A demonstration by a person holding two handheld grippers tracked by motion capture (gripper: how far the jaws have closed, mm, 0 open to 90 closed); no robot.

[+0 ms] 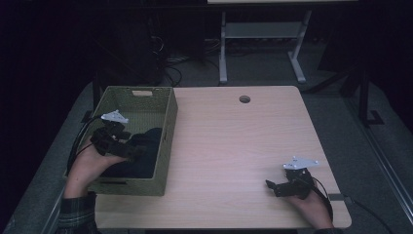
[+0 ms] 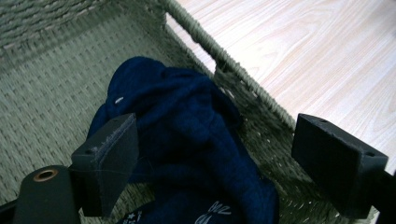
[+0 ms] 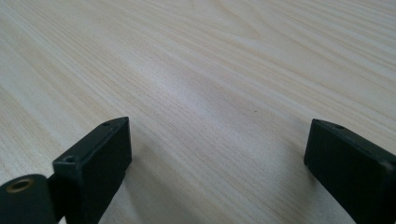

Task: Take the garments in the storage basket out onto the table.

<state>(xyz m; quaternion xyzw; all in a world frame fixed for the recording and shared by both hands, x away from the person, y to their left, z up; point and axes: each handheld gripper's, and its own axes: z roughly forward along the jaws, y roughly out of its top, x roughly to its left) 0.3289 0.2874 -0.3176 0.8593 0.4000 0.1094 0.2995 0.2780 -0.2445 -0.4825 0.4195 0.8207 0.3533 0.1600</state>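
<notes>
A woven green-grey basket [image 1: 168, 127] stands at the table's left edge. A crumpled dark blue garment [image 1: 143, 148] lies in its near half. In the left gripper view the garment [image 2: 187, 140] shows white print near its lower edge. My left gripper [image 1: 130, 150] hangs inside the basket just above the cloth, open, with the blue cloth [image 2: 187, 140] below the gap between its jaws. My right gripper [image 1: 271, 185] rests low over the bare wood at the table's near right. It is open with nothing between its jaws [image 3: 217, 163].
The light wooden table [image 1: 234, 146] has a round cable hole [image 1: 244, 99] near its far edge. The basket wall [image 2: 243, 88] with a handle slot lies close to the left gripper's right jaw. Beyond the table stand a white desk frame [image 1: 263, 39] and cables on the floor.
</notes>
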